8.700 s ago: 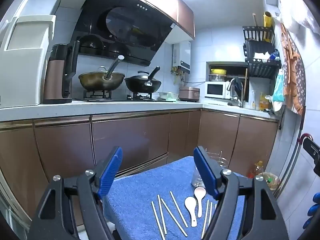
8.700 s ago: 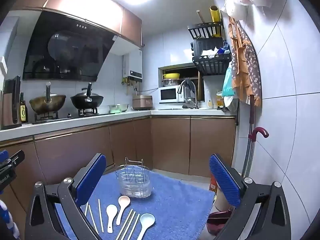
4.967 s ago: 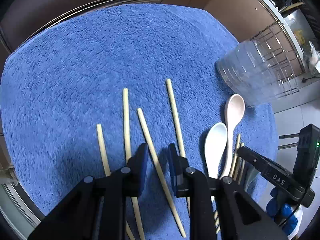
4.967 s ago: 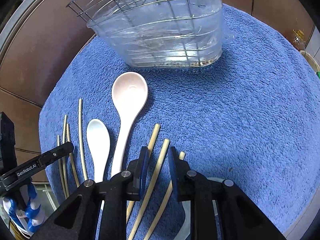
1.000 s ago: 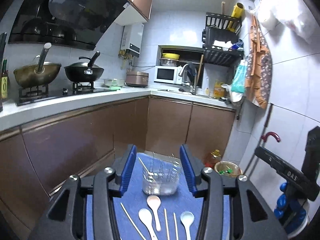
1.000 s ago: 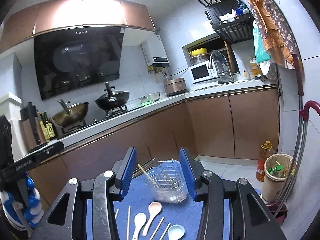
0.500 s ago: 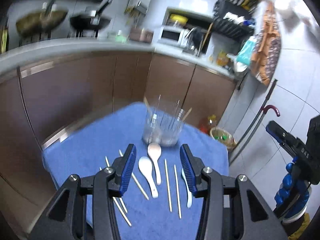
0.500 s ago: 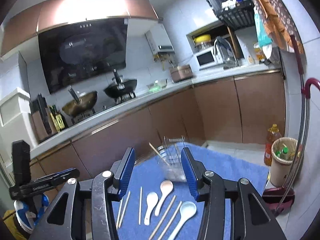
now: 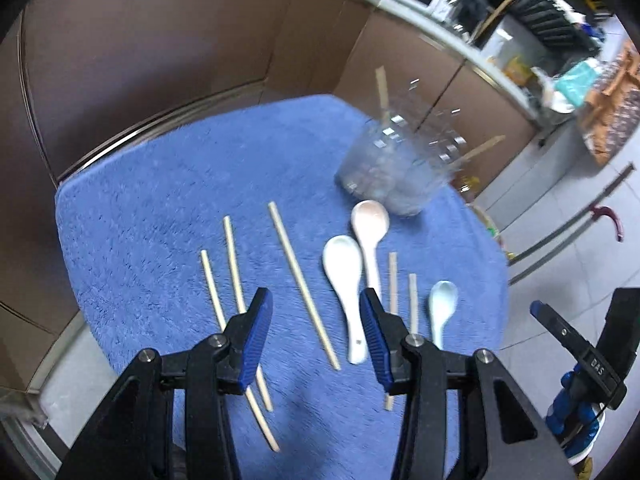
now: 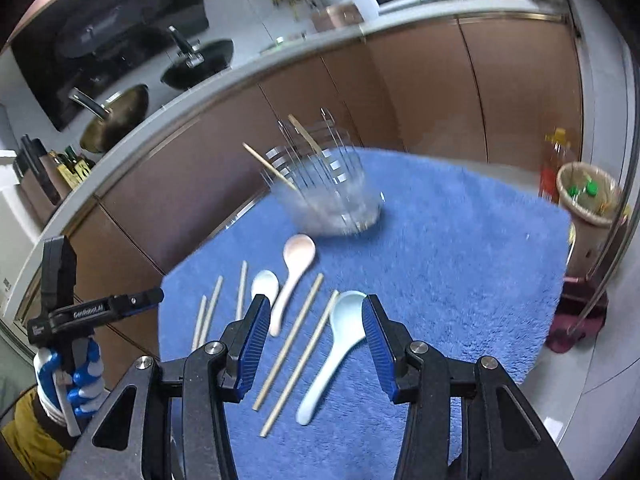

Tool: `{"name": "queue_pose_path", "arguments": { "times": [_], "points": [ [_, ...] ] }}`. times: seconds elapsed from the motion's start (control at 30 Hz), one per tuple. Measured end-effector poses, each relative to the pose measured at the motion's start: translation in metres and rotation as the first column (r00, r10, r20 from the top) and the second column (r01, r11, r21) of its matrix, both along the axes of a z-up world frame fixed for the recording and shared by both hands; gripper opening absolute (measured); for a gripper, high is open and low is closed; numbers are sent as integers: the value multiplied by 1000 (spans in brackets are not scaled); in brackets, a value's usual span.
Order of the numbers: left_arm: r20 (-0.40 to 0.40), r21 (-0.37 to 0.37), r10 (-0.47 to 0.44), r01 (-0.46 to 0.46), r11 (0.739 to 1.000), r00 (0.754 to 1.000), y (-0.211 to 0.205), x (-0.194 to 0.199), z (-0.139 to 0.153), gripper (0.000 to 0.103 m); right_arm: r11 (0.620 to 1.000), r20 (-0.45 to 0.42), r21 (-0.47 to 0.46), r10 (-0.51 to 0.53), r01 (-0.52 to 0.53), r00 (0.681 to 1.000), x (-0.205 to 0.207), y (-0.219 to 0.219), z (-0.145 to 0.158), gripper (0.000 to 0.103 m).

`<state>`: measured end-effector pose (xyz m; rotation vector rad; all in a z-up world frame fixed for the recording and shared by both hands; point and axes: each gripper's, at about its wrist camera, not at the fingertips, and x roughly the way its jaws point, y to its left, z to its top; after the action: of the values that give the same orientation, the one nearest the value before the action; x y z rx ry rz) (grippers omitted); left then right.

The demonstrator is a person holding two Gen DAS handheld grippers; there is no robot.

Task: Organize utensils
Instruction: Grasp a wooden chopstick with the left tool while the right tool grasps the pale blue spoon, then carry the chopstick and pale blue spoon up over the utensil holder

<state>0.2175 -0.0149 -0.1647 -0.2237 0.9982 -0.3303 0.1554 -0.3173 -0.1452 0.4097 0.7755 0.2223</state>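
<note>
My left tool (image 9: 316, 336), spread and empty, hovers over the chopstick (image 9: 304, 286) between its fingers, long axis running away toward the holder (image 9: 394, 172) at the table's far edge.

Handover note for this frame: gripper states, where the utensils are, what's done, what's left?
Left gripper: open, empty, above the blue mat.
Right gripper: open, empty, over the pale blue spoon.
Done: two chopsticks stand in the clear holder.
Left on the mat: five chopsticks, white spoon, pink spoon, plus the pale blue one.
</note>
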Motion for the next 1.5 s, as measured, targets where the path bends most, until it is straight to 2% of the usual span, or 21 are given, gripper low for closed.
{"name": "queue_pose_path", "arguments": {
  "times": [0.23,0.5,0.73,0.93,1.23,1.4,1.5],
  "points": [
    [-105,31,45,-42,999,993,5,46,-33,42,999,-78,33,23,-21,997,25,-9,-36,45],
    [-182,97,97,-81,992,978,10,86,-61,31,996,-138,47,79,-74,987,49,-10,-64,45],
    [-243,139,140,-108,984,960,15,112,-82,21,992,-155,83,109,-97,982,58,-20,-74,41],
    [-254,172,139,-96,980,957,12,123,-86,10,981,-167,138,160,-137,973,71,-24,-84,34],
    [-267,185,158,-111,977,951,8,132,-89,9,962,-204,157,252,-223,946,88,-22,-93,22],
    [-242,205,175,-126,971,954,0,132,-91,8,952,-227,166,291,-257,930,95,-19,-102,17],
    [-222,228,178,-127,965,959,-5,125,-92,8,950,-232,174,295,-259,927,98,-17,-106,10]
  ]
}}
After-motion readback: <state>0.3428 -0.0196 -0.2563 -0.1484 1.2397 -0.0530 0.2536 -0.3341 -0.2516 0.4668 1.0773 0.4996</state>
